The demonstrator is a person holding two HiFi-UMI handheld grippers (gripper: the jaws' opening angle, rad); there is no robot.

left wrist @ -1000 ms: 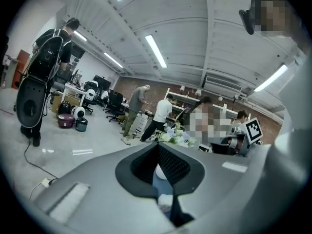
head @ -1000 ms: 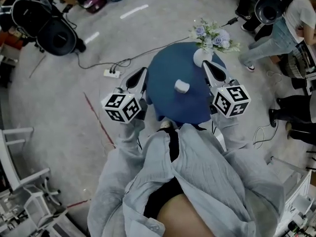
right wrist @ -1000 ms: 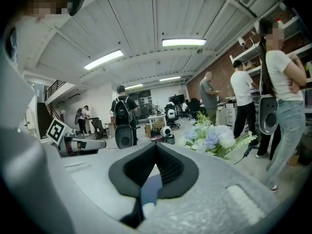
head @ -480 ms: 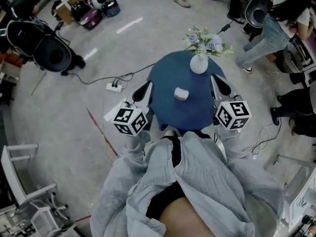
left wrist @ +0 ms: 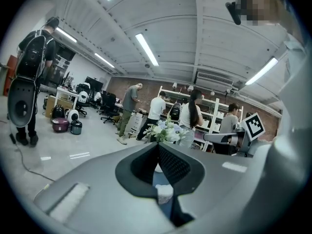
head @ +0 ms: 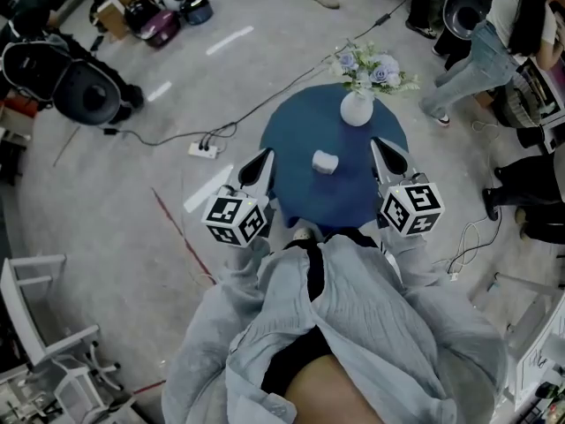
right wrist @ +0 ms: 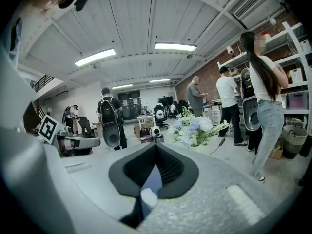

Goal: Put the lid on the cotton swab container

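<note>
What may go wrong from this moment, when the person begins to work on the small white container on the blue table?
1. The vase of flowers stands beyond the white container, nearer the right gripper; a careless reach may tip it.
2. The left gripper and the right one both have fingers together; unless opened first, they may only push the container across the blue table.

The right gripper's (right wrist: pixel 156 147) jaws meet at their tips, with nothing held between them. Through the gap below the tips, at 6 o'clock, a small white container (right wrist: pixel 147 197) sits on the blue worktop (right wrist: pixel 154 178). A flower bouquet (right wrist: pixel 195 128) stands at 1 o'clock.
</note>
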